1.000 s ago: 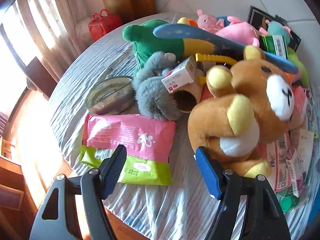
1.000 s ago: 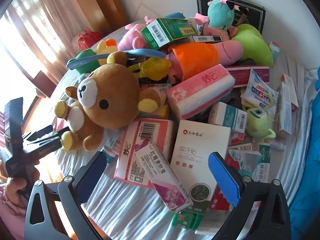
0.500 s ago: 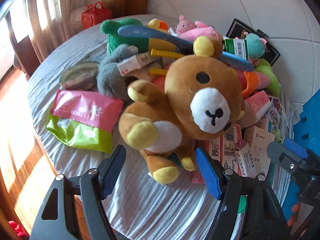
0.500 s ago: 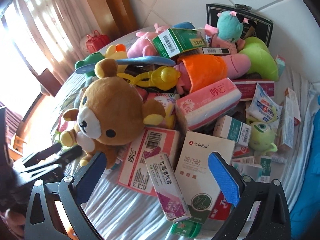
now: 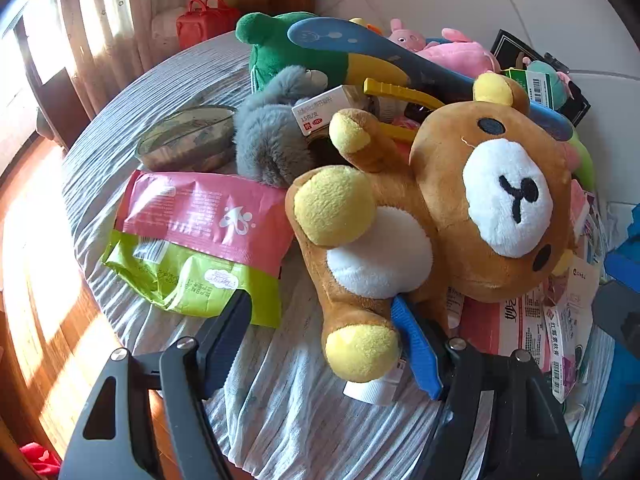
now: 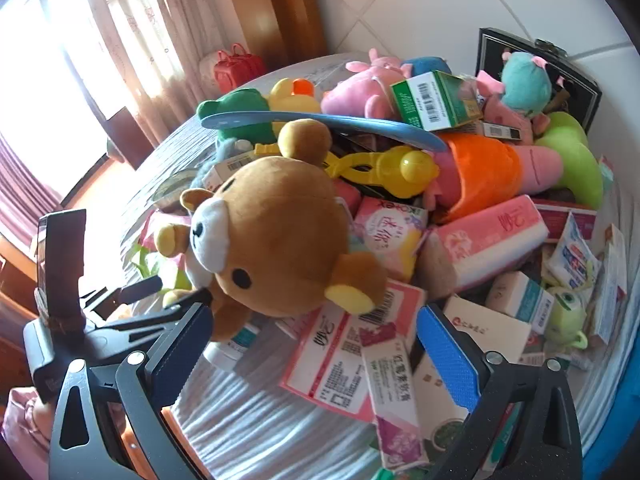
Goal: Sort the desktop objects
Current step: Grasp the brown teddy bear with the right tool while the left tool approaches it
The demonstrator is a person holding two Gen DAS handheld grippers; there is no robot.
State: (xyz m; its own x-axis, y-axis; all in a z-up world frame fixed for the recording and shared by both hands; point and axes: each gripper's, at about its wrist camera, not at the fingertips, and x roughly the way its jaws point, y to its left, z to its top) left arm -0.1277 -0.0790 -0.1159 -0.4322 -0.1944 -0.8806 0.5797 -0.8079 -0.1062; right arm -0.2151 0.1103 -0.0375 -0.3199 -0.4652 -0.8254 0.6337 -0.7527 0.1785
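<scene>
Between the left gripper's (image 5: 320, 334) wide-spread jaws lies the brown bear's (image 5: 432, 216) leg, bracketed for a grab, not yet squeezed. Nearby, the right gripper (image 6: 316, 344) hovers agape and empty above the medicine boxes (image 6: 400, 380), apparently waiting its turn.

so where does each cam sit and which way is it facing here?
Left wrist: on the left gripper, looking along its open jaws at the brown bear plush, whose leg lies between them; pink and green wipes pack on the left.
Right wrist: on the right gripper, open, facing the toy and box pile over the medicine boxes; the left gripper shows at its left edge.
Shared: the bear and blue shoehorn.
</scene>
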